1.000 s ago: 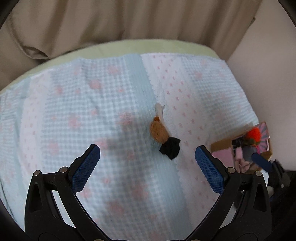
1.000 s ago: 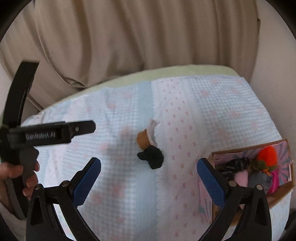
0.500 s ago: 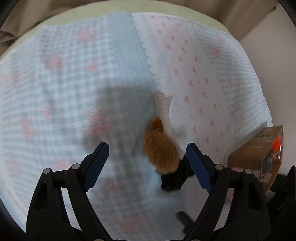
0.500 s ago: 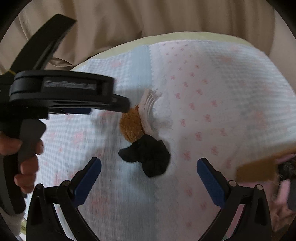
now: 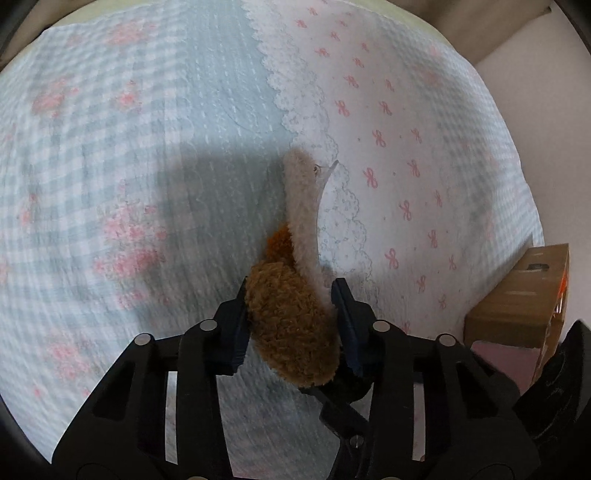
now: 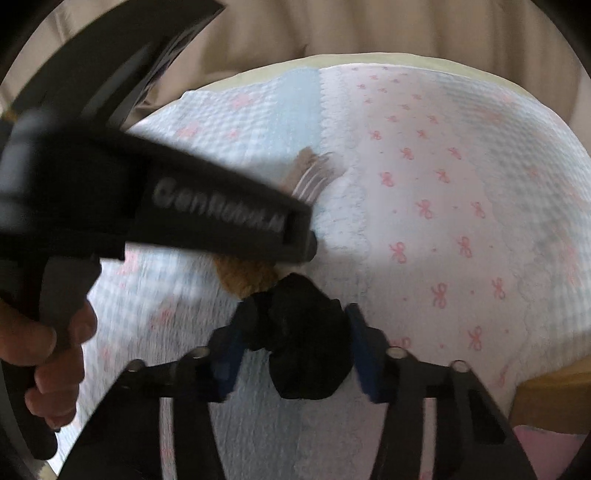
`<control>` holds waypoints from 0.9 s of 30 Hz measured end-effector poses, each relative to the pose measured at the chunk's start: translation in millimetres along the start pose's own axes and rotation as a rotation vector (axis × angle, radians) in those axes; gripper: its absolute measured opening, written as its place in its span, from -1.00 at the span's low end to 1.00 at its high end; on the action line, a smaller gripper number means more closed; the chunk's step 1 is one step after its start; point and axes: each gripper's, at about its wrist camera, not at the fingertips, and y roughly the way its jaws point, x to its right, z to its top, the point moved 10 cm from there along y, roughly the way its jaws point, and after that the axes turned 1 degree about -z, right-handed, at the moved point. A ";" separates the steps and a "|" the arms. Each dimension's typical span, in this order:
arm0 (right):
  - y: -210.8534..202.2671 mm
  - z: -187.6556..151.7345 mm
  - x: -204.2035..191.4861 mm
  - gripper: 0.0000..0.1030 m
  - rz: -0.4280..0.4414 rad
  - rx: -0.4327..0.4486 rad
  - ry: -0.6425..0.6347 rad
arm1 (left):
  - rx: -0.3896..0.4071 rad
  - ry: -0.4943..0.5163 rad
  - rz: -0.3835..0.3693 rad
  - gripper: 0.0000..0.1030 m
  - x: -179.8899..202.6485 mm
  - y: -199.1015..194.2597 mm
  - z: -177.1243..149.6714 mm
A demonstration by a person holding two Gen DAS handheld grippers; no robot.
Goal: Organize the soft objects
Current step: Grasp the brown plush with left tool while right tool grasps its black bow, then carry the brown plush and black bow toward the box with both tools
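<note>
A brown fuzzy soft piece [image 5: 291,325] lies on the patterned blanket [image 5: 155,155], with a beige fuzzy piece [image 5: 301,206] curving up beside it. My left gripper [image 5: 291,314] is shut on the brown piece. A black soft piece [image 6: 303,339] lies just in front of the brown piece [image 6: 243,280]. My right gripper [image 6: 295,343] is shut on the black piece. The left gripper's black body [image 6: 155,199] crosses the right wrist view and hides most of the brown and beige pieces.
A cardboard box [image 5: 521,306] stands at the blanket's right edge; its corner also shows in the right wrist view [image 6: 550,398]. A beige curtain [image 6: 332,33] hangs behind the bed. The person's hand [image 6: 44,354] holds the left gripper.
Both grippers have moved down onto the pile and closed: the left on the brown piece, the right on the black piece. Both were open half a second ago.
</note>
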 end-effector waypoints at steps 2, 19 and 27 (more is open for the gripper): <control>1.5 -1.9 -4.8 -0.36 0.001 -0.007 -0.025 | 0.006 -0.005 -0.003 -0.31 -1.5 -2.2 -0.3; -56.4 -11.3 -10.3 -0.48 -0.012 0.039 -0.025 | 0.138 -0.017 0.029 -0.34 -3.2 -87.4 -15.8; -121.3 -11.2 -36.7 -0.48 -0.016 0.096 -0.055 | 0.221 -0.046 0.036 -0.34 4.7 -166.7 -51.0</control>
